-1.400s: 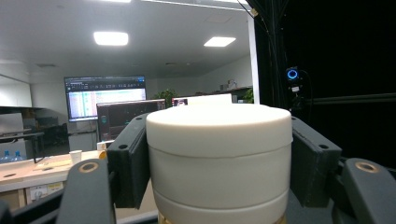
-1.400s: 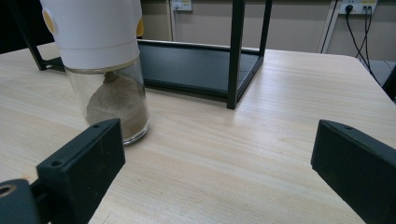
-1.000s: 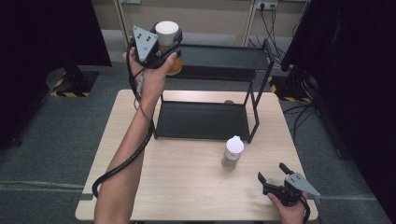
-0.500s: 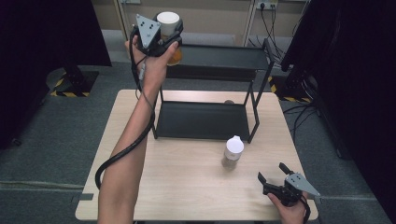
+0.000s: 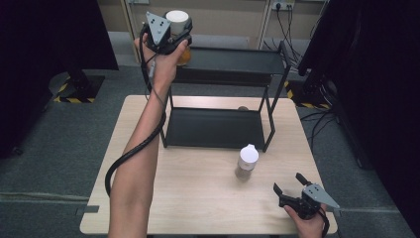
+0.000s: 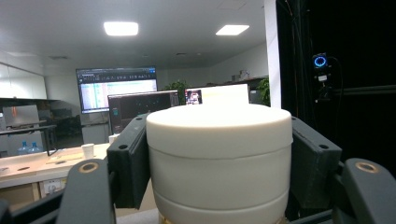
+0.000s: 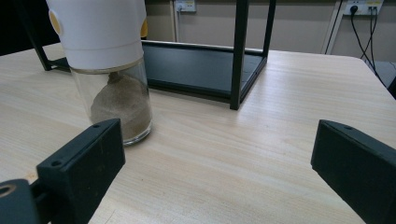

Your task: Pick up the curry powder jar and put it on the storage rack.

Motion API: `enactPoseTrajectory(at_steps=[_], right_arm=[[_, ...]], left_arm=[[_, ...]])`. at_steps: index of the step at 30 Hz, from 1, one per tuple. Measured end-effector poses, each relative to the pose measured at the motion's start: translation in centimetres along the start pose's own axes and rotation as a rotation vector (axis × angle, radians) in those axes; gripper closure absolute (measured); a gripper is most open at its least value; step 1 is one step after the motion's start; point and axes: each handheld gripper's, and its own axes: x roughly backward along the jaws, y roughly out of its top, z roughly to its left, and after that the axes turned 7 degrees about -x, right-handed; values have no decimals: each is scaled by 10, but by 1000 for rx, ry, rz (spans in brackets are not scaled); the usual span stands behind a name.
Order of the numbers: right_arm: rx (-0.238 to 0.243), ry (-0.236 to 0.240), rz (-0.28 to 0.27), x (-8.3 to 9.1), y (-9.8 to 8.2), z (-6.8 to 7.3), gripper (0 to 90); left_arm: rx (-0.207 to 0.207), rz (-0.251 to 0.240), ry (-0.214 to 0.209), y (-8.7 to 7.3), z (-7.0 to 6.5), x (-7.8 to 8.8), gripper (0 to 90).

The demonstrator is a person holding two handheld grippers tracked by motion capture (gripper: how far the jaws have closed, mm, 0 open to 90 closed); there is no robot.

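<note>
Pale wood table (image 5: 198,198) lay under you, with a black two-tier rack (image 5: 223,89) standing at its far side and dark curtains to either hand. Your left gripper (image 5: 171,34) was raised well above the table, level with the rack's top shelf (image 5: 237,60) and just off its near left corner. Its jaws were clamped on the white lid of a jar (image 5: 177,22), one pad on each side; in the left gripper view the lid (image 6: 219,154) sat squarely between them, broad, round and matt cream, with a seam low down. Beneath the lid, in the high view, the jar showed an amber-orange body peeping past your fingers. You held it by the lid and upright, most likely so the base could be set flat on the shelf without your hand fouling the rack's posts.

Your right gripper (image 5: 289,191) rested low at the table's near right corner, jaws spread wide with nothing between them. Ahead of it and to its left stood a grinder (image 7: 105,70), apart from the jaws: a white cap over a clear glass body half full of brownish powder, just in front of the rack's lower shelf (image 7: 201,65). That hand seemed parked out of the way, ready for the grinder once the jar was down.
</note>
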Motion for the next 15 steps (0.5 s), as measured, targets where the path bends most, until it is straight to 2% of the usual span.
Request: enactPoseTrajectory(at_steps=[4,5,8,9,15], right_arm=[[0,1,0,0,0,0,32],[0,2,-1,0,0,0,32],[0,2,-1,0,0,-1,32],[0,2,-1,0,0,-1,32],[2,4,-3,0,-1,-1,32]], left_arm=[[13,17,-4,-1,-1,-4,331],[-3,12,3,-1,-1,-5,331],[6,19,4,-1,-2,-6,331],[-8,11,5,-3,-1,-7,331],[-16,25,3,-7,0,-10,331]])
